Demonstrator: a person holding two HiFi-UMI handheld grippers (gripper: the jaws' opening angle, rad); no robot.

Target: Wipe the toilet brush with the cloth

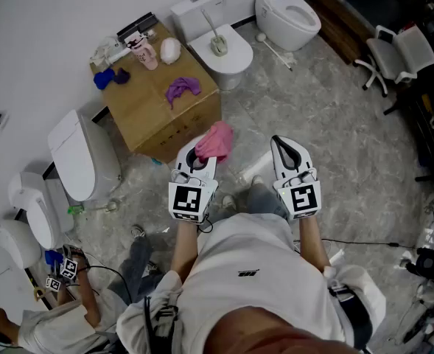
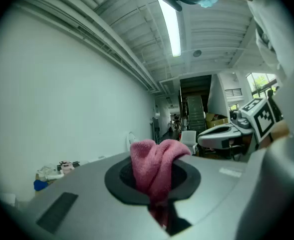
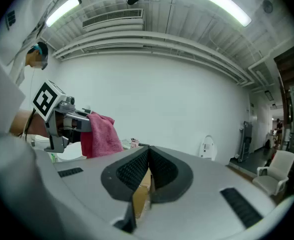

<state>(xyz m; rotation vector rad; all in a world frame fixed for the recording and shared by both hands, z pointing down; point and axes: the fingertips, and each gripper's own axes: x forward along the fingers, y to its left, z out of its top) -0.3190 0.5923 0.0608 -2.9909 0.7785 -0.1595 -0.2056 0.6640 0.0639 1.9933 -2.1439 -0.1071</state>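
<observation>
My left gripper (image 1: pixel 200 154) is shut on a pink cloth (image 1: pixel 216 139), which bunches up over its jaws in the left gripper view (image 2: pixel 157 167). The right gripper view shows the same cloth (image 3: pixel 100 134) hanging from that gripper. My right gripper (image 1: pixel 285 150) is level beside it, shut with nothing between its pads (image 3: pixel 147 160). A toilet brush (image 1: pixel 217 40) lies on the closed lid of a white toilet (image 1: pixel 234 59) far ahead of both grippers. A second long-handled brush (image 1: pixel 274 49) lies on the floor near another toilet (image 1: pixel 288 15).
A cardboard box (image 1: pixel 160 108) stands ahead on the left, bearing a purple cloth (image 1: pixel 181 88), a blue cloth (image 1: pixel 110 76) and a pink cup (image 1: pixel 144 54). More toilets (image 1: pixel 80 155) line the left wall. An office chair (image 1: pixel 395 54) stands right. A seated person (image 1: pixel 69 312) is at lower left.
</observation>
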